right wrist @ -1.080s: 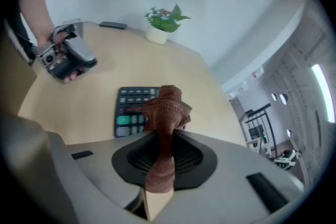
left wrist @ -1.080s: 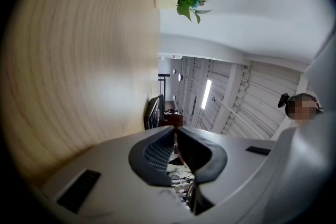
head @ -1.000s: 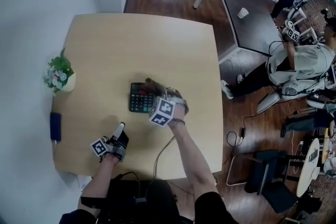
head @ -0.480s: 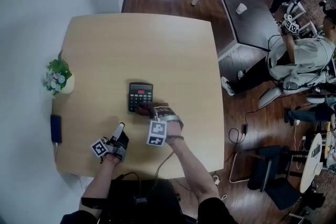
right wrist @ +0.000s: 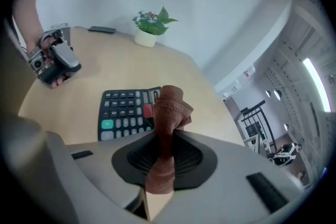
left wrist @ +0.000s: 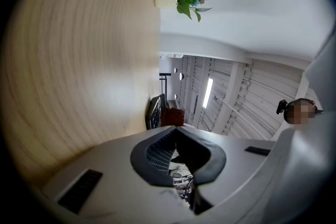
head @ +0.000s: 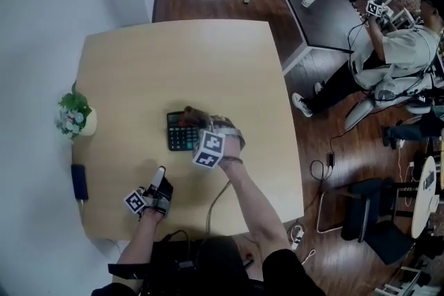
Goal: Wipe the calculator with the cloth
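your right gripper (right wrist: 164,157) is clamped on the cloth (right wrist: 169,113). the reddish-brown fabric is pinched between the two pads and bunches up in a fold past the tips. from the head view, the right gripper (head: 197,120) angles down over the calculator (head: 182,132), with the cloth (head: 196,112) above the far right corner, at the display end. the right gripper view shows the cloth covering part of the display, with a red key of the calculator (right wrist: 123,113) just beside the fold. you cannot tell from any view whether the fabric is pressing on the surface.

the calculator lies flat near the middle of the worktop (head: 173,59), a little toward the near edge, with its keys facing up.

your left gripper (head: 159,175) rests low near the near left corner of the worktop, well apart from the calculator. its jaws are together with nothing between them, as the left gripper view shows (left wrist: 181,152). that view also shows the calculator (left wrist: 154,112) edge-on ahead.

a small potted plant (head: 75,114) stands at the left edge of the worktop. a dark flat device (head: 78,180) lies along the same edge, nearer to you.
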Demonstrator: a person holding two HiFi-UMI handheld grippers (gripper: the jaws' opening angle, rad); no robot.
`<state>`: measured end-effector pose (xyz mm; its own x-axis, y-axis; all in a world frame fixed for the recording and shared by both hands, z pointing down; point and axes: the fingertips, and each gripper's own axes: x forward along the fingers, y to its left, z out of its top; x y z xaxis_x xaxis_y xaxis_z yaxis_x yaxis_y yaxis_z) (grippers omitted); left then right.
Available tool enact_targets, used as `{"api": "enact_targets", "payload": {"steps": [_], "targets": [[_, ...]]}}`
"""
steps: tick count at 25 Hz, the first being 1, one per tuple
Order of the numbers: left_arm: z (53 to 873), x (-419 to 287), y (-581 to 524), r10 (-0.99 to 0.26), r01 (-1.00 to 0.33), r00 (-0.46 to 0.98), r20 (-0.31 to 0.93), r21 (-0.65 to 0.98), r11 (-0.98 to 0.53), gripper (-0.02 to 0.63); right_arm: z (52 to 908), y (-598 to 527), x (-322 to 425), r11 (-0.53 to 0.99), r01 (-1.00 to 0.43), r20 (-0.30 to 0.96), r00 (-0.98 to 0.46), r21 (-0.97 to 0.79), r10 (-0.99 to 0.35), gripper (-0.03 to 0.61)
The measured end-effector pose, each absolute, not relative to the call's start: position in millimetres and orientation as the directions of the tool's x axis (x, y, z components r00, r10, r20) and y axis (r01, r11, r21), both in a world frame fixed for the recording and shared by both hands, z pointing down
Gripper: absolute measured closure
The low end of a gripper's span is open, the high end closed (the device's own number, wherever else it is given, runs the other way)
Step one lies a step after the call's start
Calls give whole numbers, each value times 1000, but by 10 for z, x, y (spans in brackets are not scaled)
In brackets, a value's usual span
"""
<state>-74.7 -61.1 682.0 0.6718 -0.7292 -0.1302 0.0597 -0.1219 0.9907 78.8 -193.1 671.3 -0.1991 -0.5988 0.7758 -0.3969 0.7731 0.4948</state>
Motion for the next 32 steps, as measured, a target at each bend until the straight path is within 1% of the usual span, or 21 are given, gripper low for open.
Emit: {"api": "enact_targets", "payload": {"steps": [2, 4, 8, 11, 12, 13, 14, 15, 17, 18, 20, 22, 25, 29, 32], "targets": [[6819, -738, -602, -728, 60, 673, -131, 991, -122, 604, 6816, -2008, 738, 790, -387, 794, -199, 475, -575, 514], [6815, -722, -585, -728, 59, 674, -130, 991, -122, 604, 6932, -1880, 652, 822, -346, 819, -204, 453, -537, 512], [6825, -720, -590, -719, 51, 684, -122, 992, -120, 604, 7112, -1274, 481, 864, -269, 855, -194, 425, -481, 512], [6849, -716, -623, -711, 35, 695, -107, 993, -114, 604, 7290, -670, 341, 915, -220, 899, -215, 337, -382, 512], [6849, -698, -641, -707, 24, 700, -99, 993, -116, 606, 7327, -500, 315, 929, -237, 909, -241, 284, -340, 512], [6844, -668, -670, -700, 7, 708, -90, 993, -121, 607, 7333, -390, 313, 932, -283, 911, -278, 226, -305, 512], [6838, -623, -711, -690, -12, 719, -82, 991, -130, 606, 7300, -361, 341, 919, -360, 900, -328, 162, -287, 512], [6831, -565, -760, -675, -30, 734, -73, 990, -141, 604, 7225, -420, 402, 883, -461, 877, -383, 90, -289, 512], [6812, -414, -860, -632, -57, 773, -59, 985, -162, 591, 6993, -762, 625, 737, -673, 804, -470, -60, -364, 512], [6803, -332, -903, -609, -68, 792, -51, 983, -171, 591, 6875, -1004, 780, 641, -758, 762, -486, -123, -428, 512], [6796, -189, -987, -573, -83, 818, -42, 978, -191, 591, 6711, -1511, 1099, 460, -860, 682, -474, -221, -558, 512], [6794, -73, -1058, -550, -83, 834, -43, 976, -203, 591, 6672, -1921, 1303, 341, -895, 639, -444, -287, -628, 512], [6815, 56, -1090, -531, -74, 846, -38, 979, -188, 591, 6815, -2258, 1340, 257, -893, 625, -443, -368, -643, 512], [6871, 46, -1144, -567, -37, 822, -46, 990, -134, 591, 6961, -2126, 1079, 279, -841, 609, -532, -464, -588, 512], [6853, 57, -1174, -572, -27, 818, -56, 990, -136, 595, 6974, -1818, 983, 279, -831, 610, -546, -481, -574, 512]]}}
